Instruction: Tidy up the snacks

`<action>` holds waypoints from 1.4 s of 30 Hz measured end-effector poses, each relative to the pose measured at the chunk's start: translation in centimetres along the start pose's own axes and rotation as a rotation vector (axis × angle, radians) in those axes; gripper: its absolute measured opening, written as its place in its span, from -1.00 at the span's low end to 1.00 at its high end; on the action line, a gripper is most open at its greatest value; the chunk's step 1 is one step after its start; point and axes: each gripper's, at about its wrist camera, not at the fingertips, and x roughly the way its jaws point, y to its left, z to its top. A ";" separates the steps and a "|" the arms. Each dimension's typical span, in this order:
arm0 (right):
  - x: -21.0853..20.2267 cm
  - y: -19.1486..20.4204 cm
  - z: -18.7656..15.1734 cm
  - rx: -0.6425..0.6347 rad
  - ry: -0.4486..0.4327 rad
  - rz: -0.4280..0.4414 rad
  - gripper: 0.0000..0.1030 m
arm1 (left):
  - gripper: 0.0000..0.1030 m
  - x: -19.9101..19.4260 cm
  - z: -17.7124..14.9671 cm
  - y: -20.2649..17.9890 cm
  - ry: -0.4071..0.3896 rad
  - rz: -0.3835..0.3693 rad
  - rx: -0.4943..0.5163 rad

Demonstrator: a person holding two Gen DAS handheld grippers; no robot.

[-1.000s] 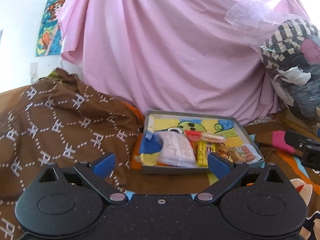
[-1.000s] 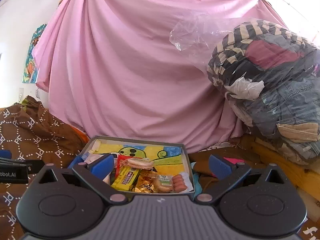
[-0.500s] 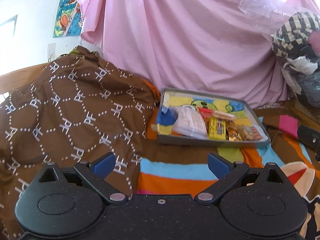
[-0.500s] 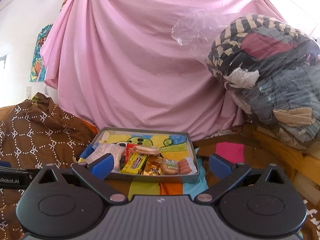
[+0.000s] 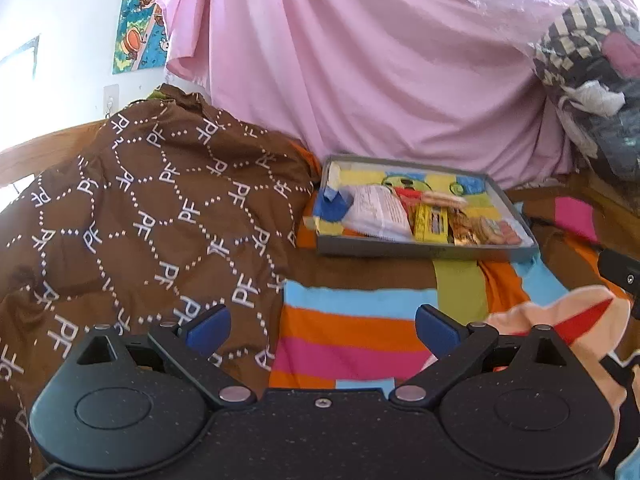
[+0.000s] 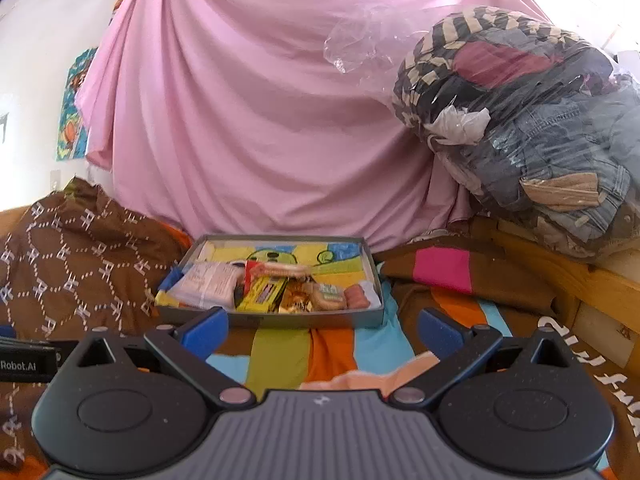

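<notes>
A shallow grey box [image 5: 416, 249] [image 6: 280, 317] with a colourful cartoon lining sits on the striped bedspread. Inside lie a white packet [image 5: 378, 211] [image 6: 208, 284], a yellow bar [image 5: 431, 223] [image 6: 262, 294], a golden wrapper [image 6: 296, 298], biscuits [image 5: 486, 227] and small sausages [image 6: 356, 296]. My left gripper [image 5: 322, 328] hangs open well in front of the box, nothing between its blue pads. My right gripper [image 6: 322, 330] is also open and empty, just short of the box's front wall. The right gripper's edge [image 5: 618, 270] shows at the right of the left wrist view.
A brown patterned blanket [image 5: 152, 216] [image 6: 76, 256] is heaped left of the box. A pink sheet [image 5: 380, 60] [image 6: 256, 120] hangs behind. A clear bag of clothes [image 6: 528, 128] rests on a wooden ledge [image 6: 580, 280] at right. A poster [image 5: 140, 20] hangs on the wall.
Both grippers have drawn back from the box, so it looks smaller and farther. More striped bedspread shows in front of it. Both stay open and empty.
</notes>
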 end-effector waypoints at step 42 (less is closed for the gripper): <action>-1.3 -0.2 -6.4 0.100 0.114 0.097 1.00 | 0.91 -2.3 -6.1 0.1 0.012 0.057 0.088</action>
